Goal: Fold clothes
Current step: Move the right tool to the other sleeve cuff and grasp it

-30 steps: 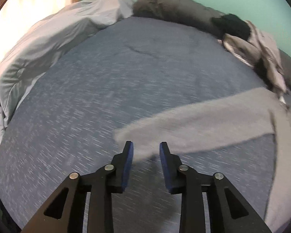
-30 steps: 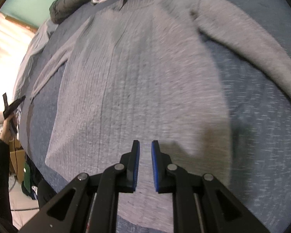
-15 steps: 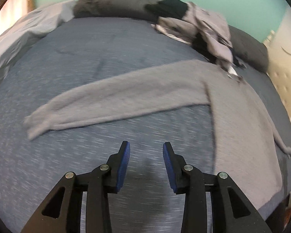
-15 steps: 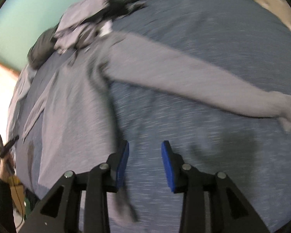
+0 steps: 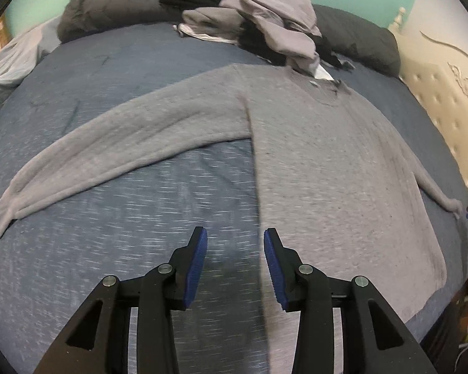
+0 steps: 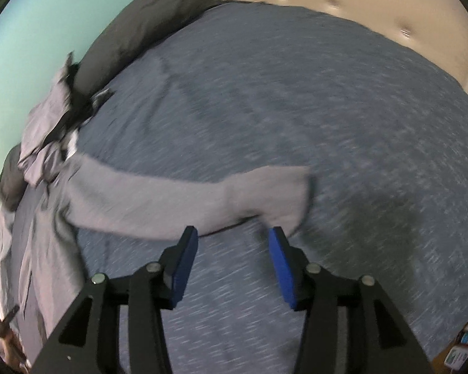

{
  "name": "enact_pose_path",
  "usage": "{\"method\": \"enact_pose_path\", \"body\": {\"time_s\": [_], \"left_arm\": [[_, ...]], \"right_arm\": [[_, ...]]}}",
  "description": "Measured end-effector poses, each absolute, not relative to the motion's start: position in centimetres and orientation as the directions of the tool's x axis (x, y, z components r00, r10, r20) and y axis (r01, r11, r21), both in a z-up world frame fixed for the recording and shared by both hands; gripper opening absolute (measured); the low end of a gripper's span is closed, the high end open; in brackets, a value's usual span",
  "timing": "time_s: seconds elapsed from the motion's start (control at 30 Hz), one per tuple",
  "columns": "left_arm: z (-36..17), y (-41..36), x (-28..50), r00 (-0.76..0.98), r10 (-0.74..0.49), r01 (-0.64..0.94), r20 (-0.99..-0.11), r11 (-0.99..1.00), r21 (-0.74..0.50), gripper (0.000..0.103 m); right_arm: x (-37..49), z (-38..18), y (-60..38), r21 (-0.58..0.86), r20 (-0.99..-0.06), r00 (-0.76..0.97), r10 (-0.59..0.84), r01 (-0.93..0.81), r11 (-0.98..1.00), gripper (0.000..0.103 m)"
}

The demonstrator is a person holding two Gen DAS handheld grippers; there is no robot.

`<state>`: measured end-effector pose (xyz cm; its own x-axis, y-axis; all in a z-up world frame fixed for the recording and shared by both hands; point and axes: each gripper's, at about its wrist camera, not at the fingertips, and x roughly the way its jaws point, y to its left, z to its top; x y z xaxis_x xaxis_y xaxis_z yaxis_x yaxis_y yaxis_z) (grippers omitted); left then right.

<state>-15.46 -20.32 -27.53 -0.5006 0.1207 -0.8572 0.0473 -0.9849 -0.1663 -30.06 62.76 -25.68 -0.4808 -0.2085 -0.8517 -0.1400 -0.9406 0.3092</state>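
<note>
1. The bed [image 5: 115,71], covered in a blue-grey heathered cover, fills both views; everything else is placed against it.
2. A grey sweater [image 5: 321,162] lies flat and face up in the middle of the bed, body smooth, both sleeves spread wide to the sides, neckline toward the far side of the bed.
3. Its knit is a soft, pale heather grey with faint vertical ribbing; the cuff of one sleeve [image 6: 271,193] lies flat on the cover.
4. A pile of clothes [image 5: 265,28], grey, black and white, sits at the far edge of the bed, touching the sweater's neckline.
5. The left gripper [image 5: 235,243] hovers over the bed beside the sweater's side seam, its jaws having just parted further, nothing between them.
6. The right gripper [image 6: 232,237] hangs just short of the cuff, jaws freshly widened, released.
</note>
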Motion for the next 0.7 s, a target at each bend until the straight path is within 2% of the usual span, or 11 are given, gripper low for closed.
{"method": "enact_pose_path", "body": {"time_s": [0.2, 0.43, 0.53, 0.57, 0.6, 0.7], "left_arm": [[-27.6, -18.0, -16.7, -0.482, 0.113, 0.015, -0.869, -0.990, -0.137, 0.042], [-27.8, -16.3, -17.9, -0.463, 0.108, -0.002, -0.880, -0.993, -0.121, 0.043], [-27.9, -15.7, -18.2, -0.458, 0.107, -0.009, -0.883, -0.993, -0.116, 0.043], [-27.9, -15.6, -18.3, -0.456, 0.109, -0.010, -0.883, -0.993, -0.117, 0.043], [-27.9, -15.4, -18.4, -0.455, 0.111, -0.012, -0.883, -0.993, -0.118, 0.043], [-27.8, -15.0, -18.6, -0.452, 0.114, -0.017, -0.884, -0.993, -0.120, 0.044]], "right_arm": [[-31.2, -27.9, 65.1, 0.276, -0.857, -0.490, -0.161, -0.170, -0.946, 0.048], [-32.6, -30.1, 64.8, 0.271, -0.859, -0.479, -0.182, -0.123, -0.955, 0.048], [-32.6, -30.6, 64.3, 0.253, -0.860, -0.478, -0.176, -0.101, -0.962, 0.025], [-32.6, -30.6, 64.2, 0.250, -0.860, -0.479, -0.176, -0.096, -0.963, 0.014], [-32.6, -30.7, 64.2, 0.250, -0.859, -0.480, -0.177, -0.092, -0.964, 0.009], [-32.7, -29.8, 64.4, 0.258, -0.850, -0.492, -0.189, -0.076, -0.963, 0.005]]}}
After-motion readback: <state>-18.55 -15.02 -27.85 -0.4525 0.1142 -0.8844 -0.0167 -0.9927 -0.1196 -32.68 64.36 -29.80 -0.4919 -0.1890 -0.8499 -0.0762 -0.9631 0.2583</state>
